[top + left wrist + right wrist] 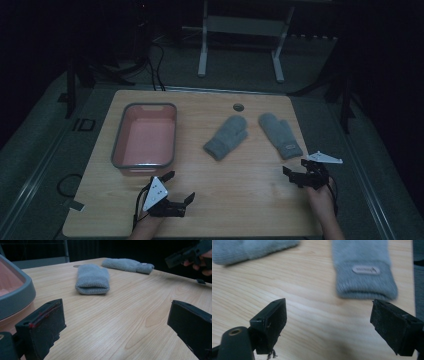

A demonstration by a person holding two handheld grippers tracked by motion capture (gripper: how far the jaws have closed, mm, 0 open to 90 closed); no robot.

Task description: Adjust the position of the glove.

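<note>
A label on the right mitten's [364,277] cuff is shown by the right gripper view; both hand-held grippers [180,186] [296,167] are spread.

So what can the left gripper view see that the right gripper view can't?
Left gripper view alone: the grey rim of the pink tub, the right gripper held in a hand farther off, and its own two black jaws standing wide apart.

Right gripper view alone: the little label on the right mitten's cuff, close up, and its own jaws, also wide apart.

Both: the two grey mittens, left mitten and right mitten, lying flat on the wooden table.
</note>
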